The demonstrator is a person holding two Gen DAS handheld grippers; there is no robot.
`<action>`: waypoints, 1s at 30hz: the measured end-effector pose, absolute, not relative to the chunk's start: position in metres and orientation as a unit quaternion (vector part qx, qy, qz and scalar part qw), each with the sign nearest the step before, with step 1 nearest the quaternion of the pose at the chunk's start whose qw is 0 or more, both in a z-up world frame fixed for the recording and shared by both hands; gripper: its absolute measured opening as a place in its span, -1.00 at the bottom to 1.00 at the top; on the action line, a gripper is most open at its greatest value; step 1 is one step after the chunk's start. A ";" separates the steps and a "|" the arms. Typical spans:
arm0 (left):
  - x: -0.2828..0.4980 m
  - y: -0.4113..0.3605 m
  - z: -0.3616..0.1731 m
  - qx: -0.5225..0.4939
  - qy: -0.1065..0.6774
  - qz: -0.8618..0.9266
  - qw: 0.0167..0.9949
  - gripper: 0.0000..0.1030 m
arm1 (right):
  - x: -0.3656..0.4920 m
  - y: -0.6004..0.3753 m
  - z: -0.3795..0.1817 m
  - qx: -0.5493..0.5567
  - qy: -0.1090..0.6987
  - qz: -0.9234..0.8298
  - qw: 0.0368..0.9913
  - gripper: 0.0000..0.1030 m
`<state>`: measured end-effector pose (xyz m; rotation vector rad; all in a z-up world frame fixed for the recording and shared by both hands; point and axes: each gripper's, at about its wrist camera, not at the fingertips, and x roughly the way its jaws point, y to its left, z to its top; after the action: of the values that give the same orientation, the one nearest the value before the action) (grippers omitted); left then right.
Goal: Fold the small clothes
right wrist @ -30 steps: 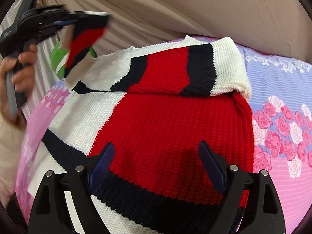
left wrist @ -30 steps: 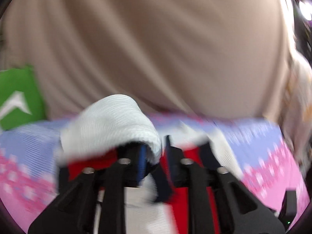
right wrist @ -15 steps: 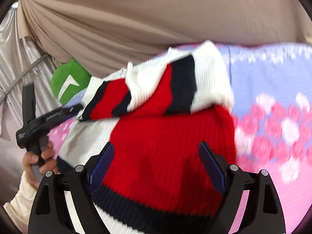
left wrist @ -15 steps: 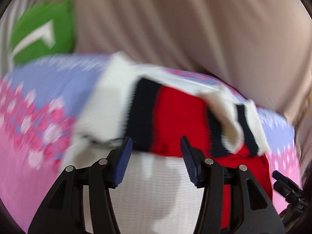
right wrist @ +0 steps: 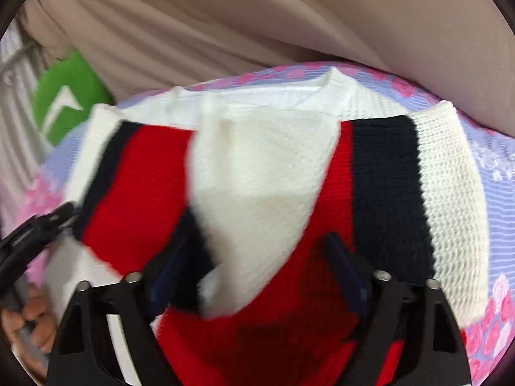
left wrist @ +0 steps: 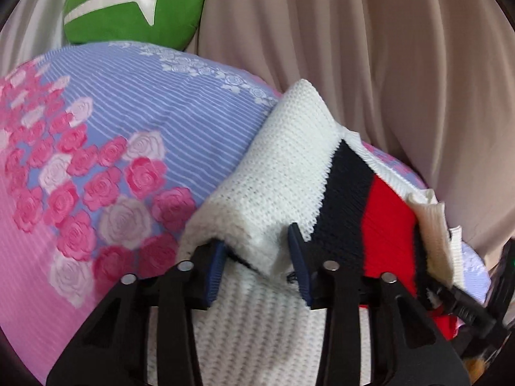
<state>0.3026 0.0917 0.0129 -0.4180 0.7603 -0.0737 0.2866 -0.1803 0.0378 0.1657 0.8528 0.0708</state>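
Folding the sweater (right wrist: 289, 337) is at the sleeve stage: both sleeves lie crossed over the red chest panel, and the garment rests on the floral bed cover (left wrist: 106, 148).

1. My left claw (left wrist: 257, 267) has its jaws closing at a narrow gap around the white edge of the left sleeve (left wrist: 289, 173). Knit sits between the pads; I cannot tell whether they press on it yet. Take only the sleeve's layer, not the body panel underneath.

2. My right claw (right wrist: 254, 270) has its jaws closing from a wider gap. The white cuff end of a sleeve (right wrist: 257, 193) hangs between them, blurred, so contact cannot be confirmed. Close squarely on the cuff before pulling.

3. Judgement: lay each sleeve flat and parallel to the shoulder line, with the cuffs inside the body outline. The knit is thick and springy and will likely bunch if dragged; lift, carry, then lower.

4. Keep the claws apart where the sleeves overlap; they work close together here.

5. Leave the green cushion (left wrist: 128, 9) and the curtain (left wrist: 354, 64) behind the bed untouched.
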 end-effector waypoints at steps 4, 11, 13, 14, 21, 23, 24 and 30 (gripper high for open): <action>0.304 0.096 0.015 -0.208 0.366 -0.040 0.906 -0.31 | 0.256 -0.267 0.041 0.229 0.355 -0.021 0.906 0.27; 0.300 0.096 0.013 -0.222 0.359 -0.056 0.905 -0.23 | 0.229 -0.309 0.032 0.304 0.338 0.016 0.891 0.42; 0.297 0.102 0.012 -0.235 0.353 -0.064 0.903 -0.23 | 0.239 -0.291 0.034 0.273 0.351 0.030 0.895 0.56; 0.296 0.104 0.012 -0.240 0.350 -0.067 0.903 -0.23 | 0.246 -0.283 0.032 0.258 0.362 0.032 0.895 0.57; 0.291 0.113 0.017 -0.241 0.333 -0.043 0.911 -0.76 | 0.238 -0.248 0.067 0.221 0.332 0.024 0.917 -0.86; 0.290 0.112 0.018 -0.236 0.331 -0.032 0.913 -0.79 | 0.214 -0.244 0.098 0.196 0.269 0.034 0.942 -0.87; 0.290 0.111 0.018 -0.233 0.331 -0.027 0.914 -0.79 | 0.212 -0.246 0.101 0.185 0.262 0.026 0.947 -0.87; 0.292 0.101 0.017 -0.206 0.347 -0.019 0.915 -0.78 | 0.255 -0.269 0.040 0.160 0.384 -0.061 0.907 -0.90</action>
<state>0.2918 0.1011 0.0167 -0.4242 0.7146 -0.0390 0.2551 -0.2693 0.0398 0.3308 0.7934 -0.1260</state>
